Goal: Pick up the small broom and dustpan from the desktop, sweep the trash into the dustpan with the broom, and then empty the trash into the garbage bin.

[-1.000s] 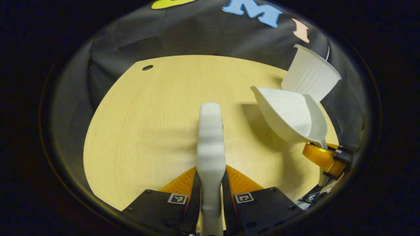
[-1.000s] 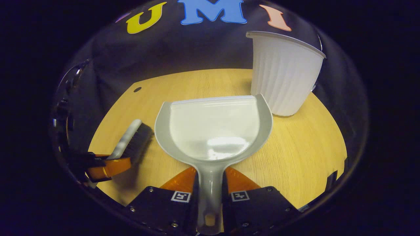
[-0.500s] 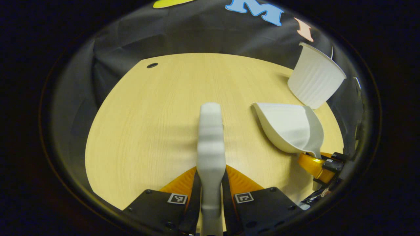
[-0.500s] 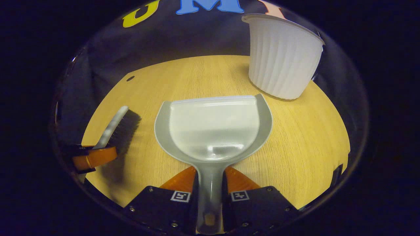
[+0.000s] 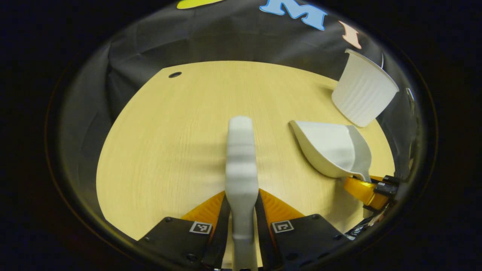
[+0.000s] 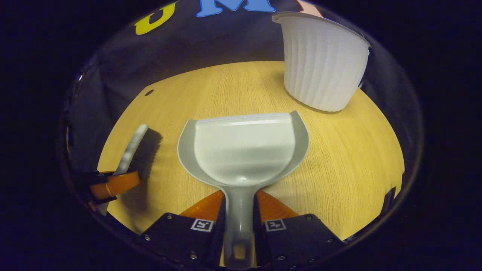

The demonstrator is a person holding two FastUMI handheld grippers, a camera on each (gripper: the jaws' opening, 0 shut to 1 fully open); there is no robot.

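**A:** Wooden desk (image 6: 350, 158) all round, pale and bare as far as I can see. What's on the far left of the right gripper's view?

**B:** The left gripper (image 6: 113, 184), clamped on the broom (image 6: 141, 148). The broom's bristles point down toward the desk, I'd guess so it's ready to sweep. In its own view that gripper (image 5: 241, 210) has both fingers pressed on the broom's handle, which runs straight ahead between them.

**A:** And ahead of the right gripper (image 6: 237, 214)?

**B:** The dustpan (image 6: 244, 150), held by its handle, both fingers closed on it. Its pan looks empty and sits low with the open lip facing away, near the desk. Whether the lip touches the wood I can't tell.

**A:** Why side by side like that?

**B:** My reading: broom just to the left of the pan, so anything could be pushed across into the mouth. I see no trash on the desk, though.

**A:** Furthest right?

**B:** The bin (image 6: 322, 62), a white ribbed tub, ahead and to the right of the dustpan, close enough to tip into. The left gripper's view has the dustpan (image 5: 333, 148) between broom and bin (image 5: 363, 88) too.
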